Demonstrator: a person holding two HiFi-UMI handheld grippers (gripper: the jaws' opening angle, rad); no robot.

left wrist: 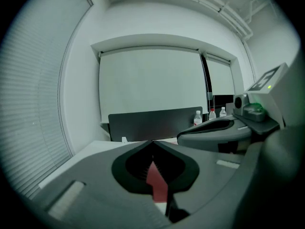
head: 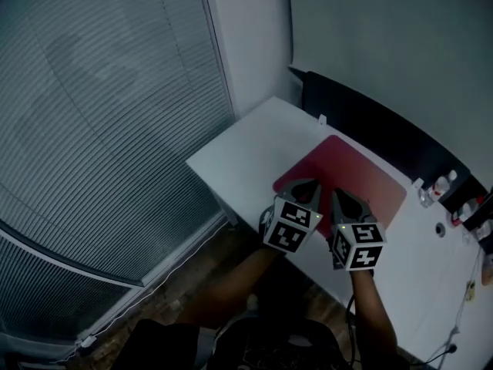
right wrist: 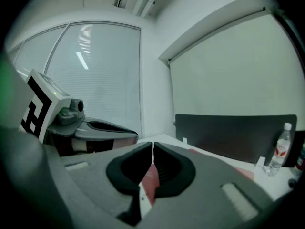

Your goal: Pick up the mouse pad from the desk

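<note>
Red, thin and matte, the mouse pad point(head: 362, 177) lies flat on the smooth white desk point(head: 243, 156), centre-right of the head view. Left gripper point(head: 306, 183) and right gripper point(head: 340, 195) hover at its near edge, jaws pressed together, empty. Best bet: open up, come in low, pinch that floppy rounded edge.

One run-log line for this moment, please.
stage: pre-grasp | left gripper: shut, empty | right gripper: shut, empty | mouse pad: flat on desk, not lifted, both grippers over its near edge
</note>
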